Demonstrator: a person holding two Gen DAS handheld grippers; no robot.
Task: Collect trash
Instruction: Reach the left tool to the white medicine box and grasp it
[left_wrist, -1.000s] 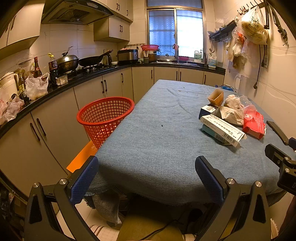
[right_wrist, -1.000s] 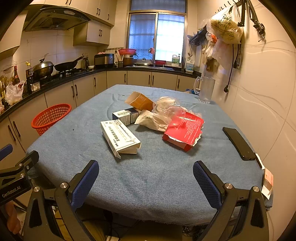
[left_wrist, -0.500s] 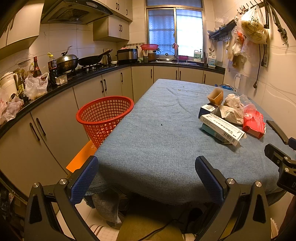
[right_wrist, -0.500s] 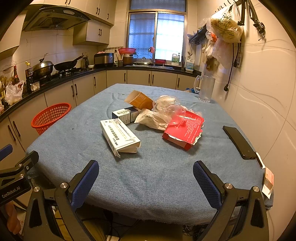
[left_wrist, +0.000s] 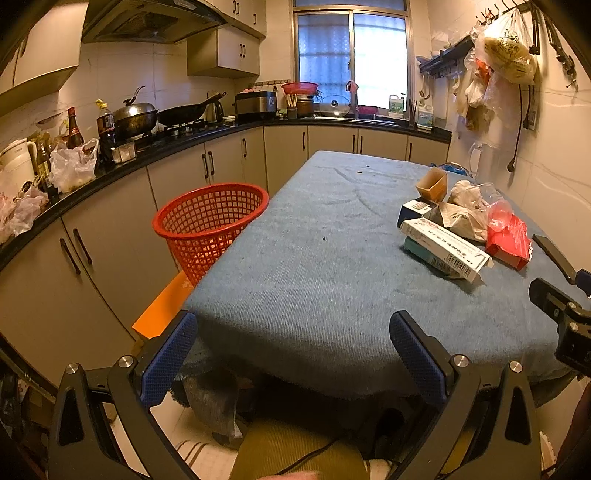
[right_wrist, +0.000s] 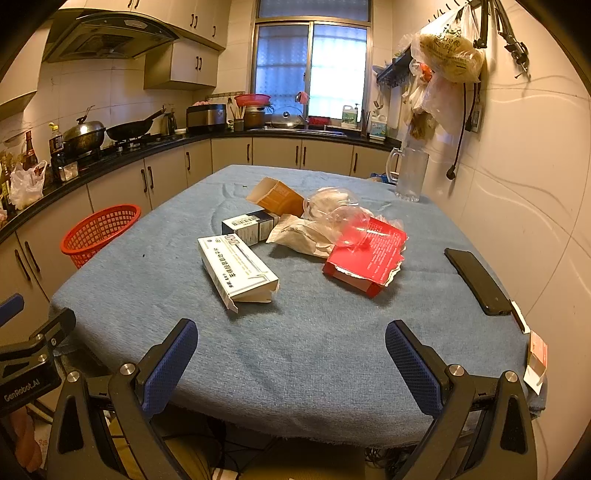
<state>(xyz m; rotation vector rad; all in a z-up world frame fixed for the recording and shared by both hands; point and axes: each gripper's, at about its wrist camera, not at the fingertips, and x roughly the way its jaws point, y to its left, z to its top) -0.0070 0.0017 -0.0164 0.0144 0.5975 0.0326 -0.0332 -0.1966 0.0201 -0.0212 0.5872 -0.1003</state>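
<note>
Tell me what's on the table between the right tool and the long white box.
Nothing: in the right wrist view, only bare blue tablecloth lies between the open right tool and the long white box.

Red mesh basket (left_wrist: 210, 218), blue tablecloth (right_wrist: 295, 332) (red torn packet (right_wrist: 364, 258) on it)

A home kitchen: cream cabinets (left_wrist: 221, 162) under a dark counter curve from nine to one o'clock, with a wok (left_wrist: 184, 112) on the stove beneath a range hood (left_wrist: 147, 22), and a window (left_wrist: 351, 62) at twelve o'clock.
</note>
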